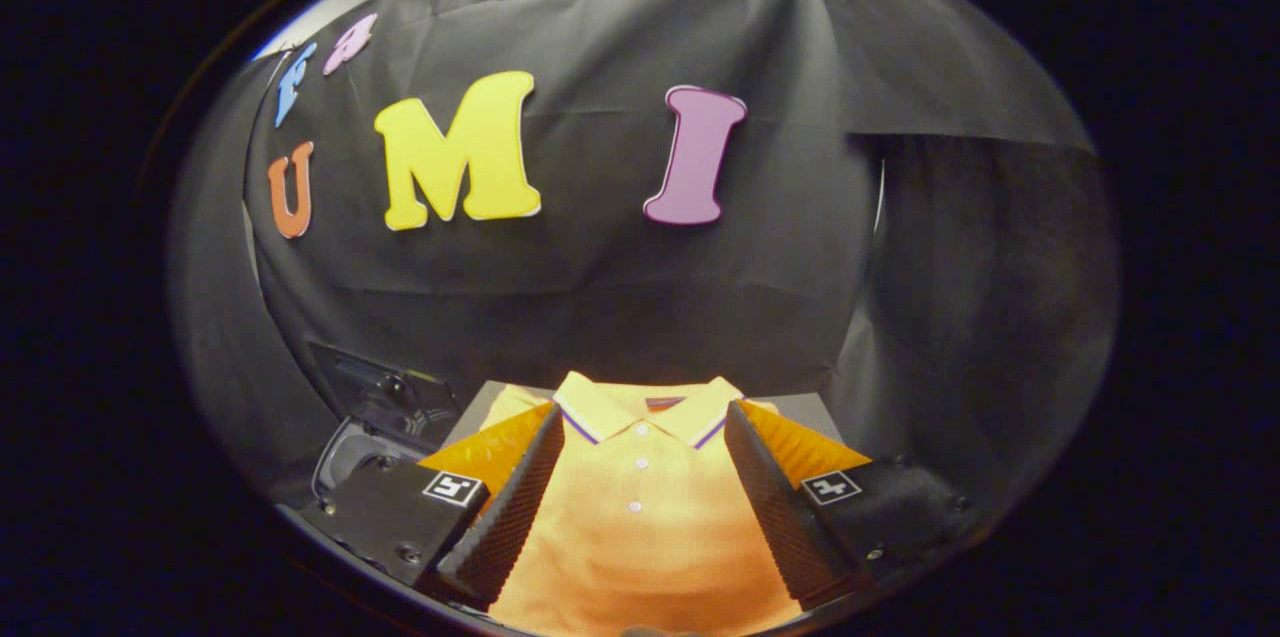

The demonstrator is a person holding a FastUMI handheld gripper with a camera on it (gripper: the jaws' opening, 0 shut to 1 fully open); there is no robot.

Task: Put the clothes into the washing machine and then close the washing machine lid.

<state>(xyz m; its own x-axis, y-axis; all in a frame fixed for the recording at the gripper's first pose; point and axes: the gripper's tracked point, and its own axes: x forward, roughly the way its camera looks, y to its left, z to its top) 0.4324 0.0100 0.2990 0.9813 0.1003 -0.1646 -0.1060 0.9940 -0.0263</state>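
While the gripper [640,477] hung with its fingers spread wide, the orange shirt [640,527] lay flat between them (washing machine [375,417] just beside, lid up). A thin pinch might have let it slip.

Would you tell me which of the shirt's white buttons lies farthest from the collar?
The lowest button on the orange shirt, deepest between the open tongs; the others sit nearer the collar.
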